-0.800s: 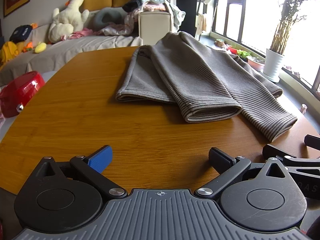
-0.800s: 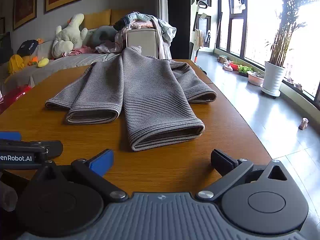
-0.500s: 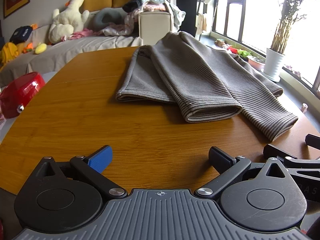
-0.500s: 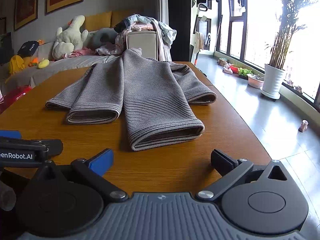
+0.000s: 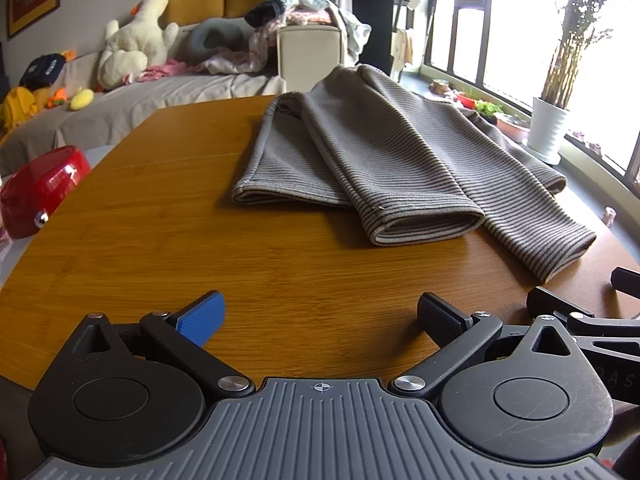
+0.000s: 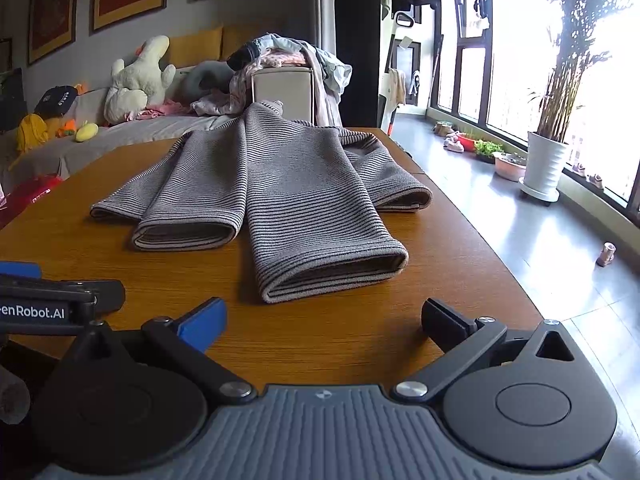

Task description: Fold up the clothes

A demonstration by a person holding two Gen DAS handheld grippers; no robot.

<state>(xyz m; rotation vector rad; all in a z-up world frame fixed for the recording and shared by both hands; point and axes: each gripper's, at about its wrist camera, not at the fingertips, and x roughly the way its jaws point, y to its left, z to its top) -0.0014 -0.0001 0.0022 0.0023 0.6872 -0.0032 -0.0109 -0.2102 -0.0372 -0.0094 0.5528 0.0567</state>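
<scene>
Midway through a folding job, a grey striped garment (image 5: pixel 384 160) lies on a wooden counter (image 5: pixel 160 240), its panels already turned inward into long overlapping bands whose rolled ends face the near edge. Judging by that shape, the lengthwise folds look done; the crosswise fold that would make a compact bundle appears not yet made, and the far end of the cloth hangs over the far edge.

At far left, beyond the counter's left edge, sits a red container (image 5: pixel 40 192), its contents not visible. The left claw (image 5: pixel 320 316) hovers over bare wood at the near edge, released and spread wide, with nothing between its fingers. The right claw (image 6: pixel 324 320) is likewise released and empty, over the near edge just short of the nearest rolled end of the garment, which lies toward the counter's right side.

Beyond the far edge stands a pale box-shaped hamper (image 6: pixel 282 92) heaped with unfolded clothes (image 6: pixel 292 54), suggesting more pieces remain. At right, on the floor by the window, a white pot (image 6: pixel 546 164) holds a tall plant.
</scene>
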